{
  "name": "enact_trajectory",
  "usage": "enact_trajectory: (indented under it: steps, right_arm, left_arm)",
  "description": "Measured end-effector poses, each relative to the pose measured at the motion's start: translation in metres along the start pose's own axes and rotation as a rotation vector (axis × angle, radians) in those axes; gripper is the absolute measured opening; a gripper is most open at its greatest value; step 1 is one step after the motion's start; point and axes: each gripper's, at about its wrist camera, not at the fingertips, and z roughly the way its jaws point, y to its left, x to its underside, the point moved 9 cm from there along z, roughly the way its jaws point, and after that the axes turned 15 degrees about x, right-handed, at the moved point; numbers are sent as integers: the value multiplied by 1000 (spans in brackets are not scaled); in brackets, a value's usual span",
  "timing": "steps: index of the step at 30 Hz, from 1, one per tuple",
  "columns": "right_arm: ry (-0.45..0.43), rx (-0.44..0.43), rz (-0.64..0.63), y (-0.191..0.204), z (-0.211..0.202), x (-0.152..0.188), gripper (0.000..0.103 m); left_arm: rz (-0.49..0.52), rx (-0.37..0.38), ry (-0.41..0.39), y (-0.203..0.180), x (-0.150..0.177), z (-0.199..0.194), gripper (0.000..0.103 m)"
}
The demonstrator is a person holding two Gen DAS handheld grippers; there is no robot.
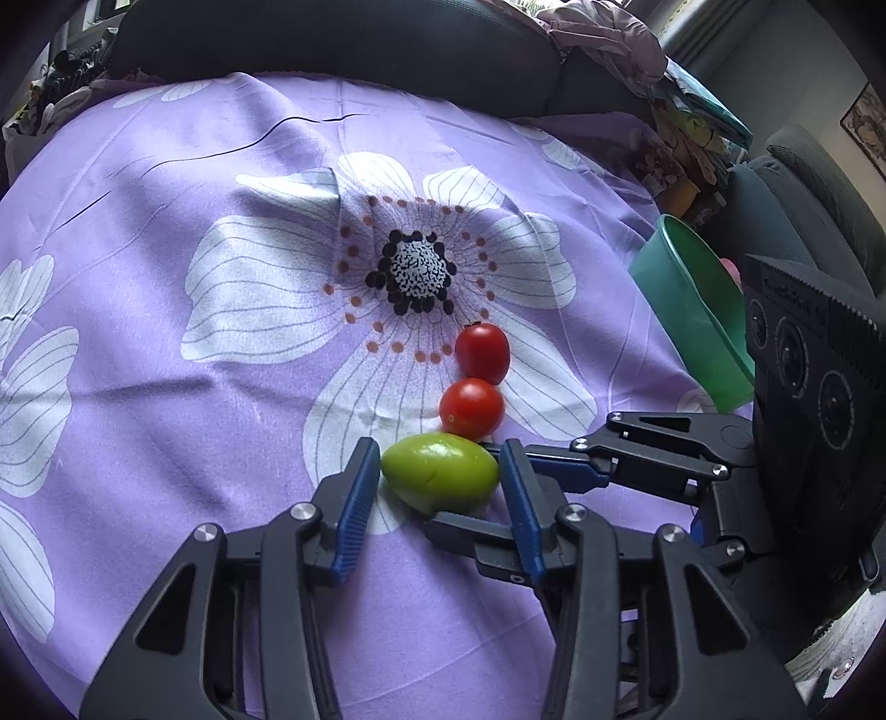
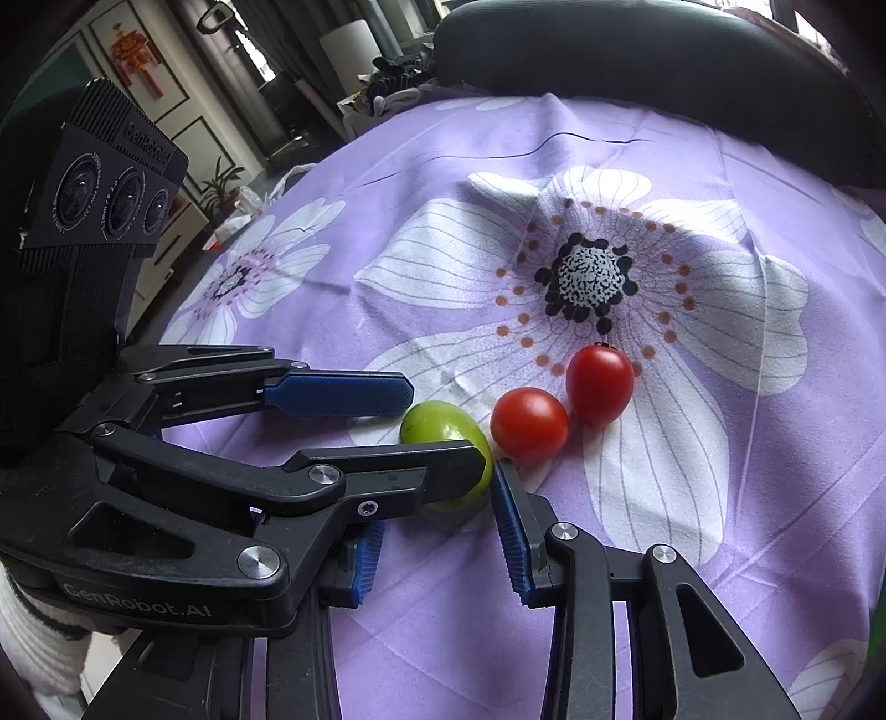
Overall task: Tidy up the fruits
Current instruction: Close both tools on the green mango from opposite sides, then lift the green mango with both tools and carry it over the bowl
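Note:
A green oval fruit point(image 1: 440, 472) lies on the purple flowered cloth point(image 1: 166, 387), between the open fingers of my left gripper point(image 1: 437, 476); the pads stand beside it with small gaps. It also shows in the right wrist view point(image 2: 437, 423), partly hidden by the left gripper point(image 2: 437, 437). Two red tomatoes point(image 1: 472, 408) point(image 1: 482, 353) lie in a row just beyond it, and also show in the right wrist view point(image 2: 529, 423) point(image 2: 599, 385). My right gripper point(image 2: 437, 520) is open and empty, close behind the green fruit; it also shows in the left wrist view point(image 1: 498, 471).
A green plastic bowl point(image 1: 695, 310) stands tilted at the right edge of the cloth. A dark chair back point(image 1: 332, 39) borders the far side. Cluttered fabric and bags point(image 1: 681, 133) lie at the back right.

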Motion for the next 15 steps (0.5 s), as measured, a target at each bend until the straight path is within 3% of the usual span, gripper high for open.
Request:
enact_trajectory:
  steps: [15]
  right_arm:
    - [-45, 6, 13, -7, -15, 6, 35]
  left_arm:
    - [38, 4, -20, -23, 0, -1, 44]
